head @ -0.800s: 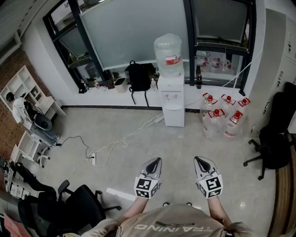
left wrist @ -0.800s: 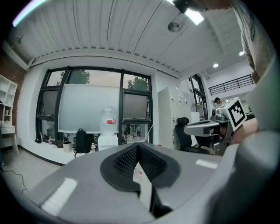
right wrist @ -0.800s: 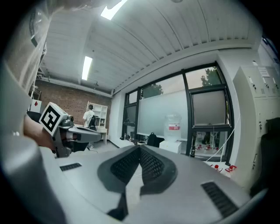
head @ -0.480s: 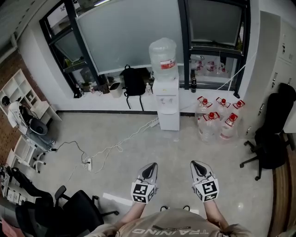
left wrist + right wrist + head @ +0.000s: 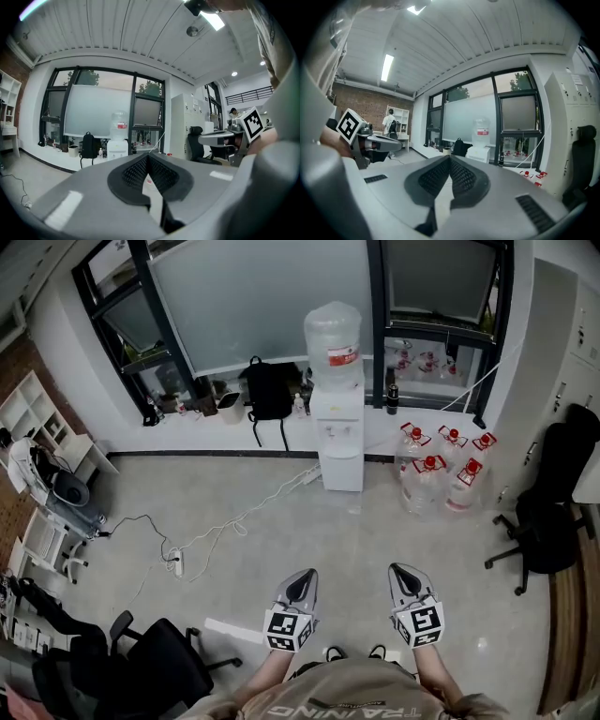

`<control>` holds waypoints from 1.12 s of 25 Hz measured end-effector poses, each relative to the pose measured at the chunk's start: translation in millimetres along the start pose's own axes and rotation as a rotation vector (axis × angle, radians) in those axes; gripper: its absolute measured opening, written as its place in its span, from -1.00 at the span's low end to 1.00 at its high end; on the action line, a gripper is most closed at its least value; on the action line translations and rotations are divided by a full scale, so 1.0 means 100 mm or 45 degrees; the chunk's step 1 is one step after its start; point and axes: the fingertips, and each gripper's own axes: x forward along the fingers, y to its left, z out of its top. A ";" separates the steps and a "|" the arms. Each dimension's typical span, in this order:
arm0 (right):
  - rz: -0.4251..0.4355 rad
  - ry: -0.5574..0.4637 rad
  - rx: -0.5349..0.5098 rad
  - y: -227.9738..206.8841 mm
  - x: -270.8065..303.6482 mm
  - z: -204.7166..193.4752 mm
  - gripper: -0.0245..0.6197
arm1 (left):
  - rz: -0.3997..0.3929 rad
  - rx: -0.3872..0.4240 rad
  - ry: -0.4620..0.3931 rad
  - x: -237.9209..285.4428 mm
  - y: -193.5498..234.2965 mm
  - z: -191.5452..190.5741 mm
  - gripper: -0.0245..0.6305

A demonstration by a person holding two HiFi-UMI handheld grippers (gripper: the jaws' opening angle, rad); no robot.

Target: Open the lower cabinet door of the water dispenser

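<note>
Lettering on your grey shirt (image 5: pixel 352 699) reads "TRAINING", upside down in the head view. Your left tongs (image 5: pixel 307 576) and right tongs (image 5: pixel 401 570) each carry a cube (image 5: pixel 287 626) with black-and-white square markers. The red label (image 5: pixel 343 356) on the clear plastic water bottle (image 5: pixel 332 329) has white print too small to read.

Your left tongs are closed on nothing, the ribbed pads meeting at the tip. Your right tongs are closed and empty in the same way. Both point toward 12 o'clock, side by side and apart from each other.

The white water dispenser (image 5: pixel 339 442) stands at 12 o'clock against the window wall, well apart from both tongs, with the bottle upright on top. Its lower cabinet door (image 5: pixel 341 472) faces you and looks closed.

Open grey floor (image 5: pixel 375 540) runs from your feet to the dispenser. At 1 o'clock, just beside the dispenser, clear water jugs with red caps (image 5: pixel 436 474) cluster on the floor. At 11 o'clock a black backpack (image 5: pixel 267 390) sits on the white ledge (image 5: pixel 197 432) under the window. A white cable (image 5: pixel 246 517) trails from the dispenser's foot out toward 10 o'clock. One black office chair (image 5: pixel 548 512) stands at 3 o'clock by the right wall, and another is at 8 o'clock, near your left elbow.
</note>
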 end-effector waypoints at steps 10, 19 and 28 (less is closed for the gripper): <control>0.034 0.086 -0.005 0.22 0.25 -0.16 -0.89 | -0.011 -0.070 0.034 0.12 0.29 -0.18 -0.92; 0.091 0.091 0.122 -0.39 0.80 -0.28 -0.89 | 0.074 -0.059 0.073 0.76 0.42 -0.04 -0.92; 0.101 0.020 0.226 -1.63 1.20 -0.27 -0.89 | 0.001 0.024 0.042 2.00 -0.04 0.25 -0.92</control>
